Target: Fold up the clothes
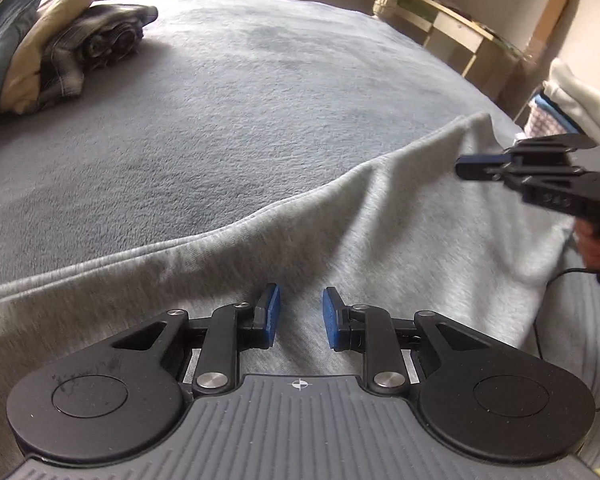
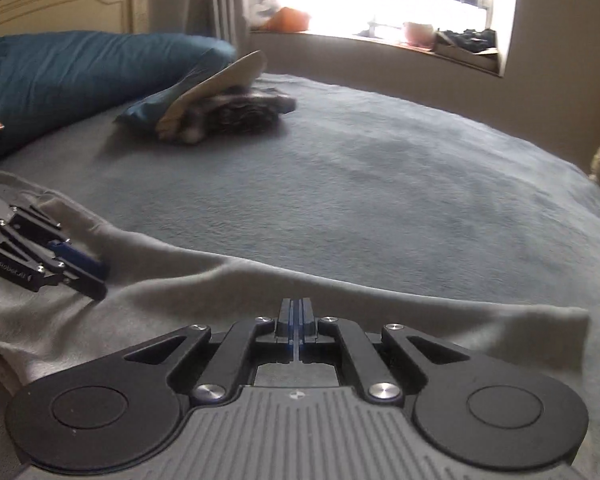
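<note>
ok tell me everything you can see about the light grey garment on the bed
The light grey garment looks like soft fleecy knit with a stitched double hem along its far edge. It lies spread but rumpled, with diagonal creases, on the darker grey blanket at the near side of the bed. The left gripper hovers open just above it, and the right gripper is shut over it, gripping nothing visible.

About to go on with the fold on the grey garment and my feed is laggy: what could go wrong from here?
1. Neither gripper seems to hold cloth: the right gripper is shut on nothing, and the left gripper stands slightly open over the grey garment. A lift now would probably move nothing.
2. The garment is rumpled, with ridges between the grippers; folding over them may set creases.
3. A black cable trails across the cloth near the right hand and could snag.
</note>
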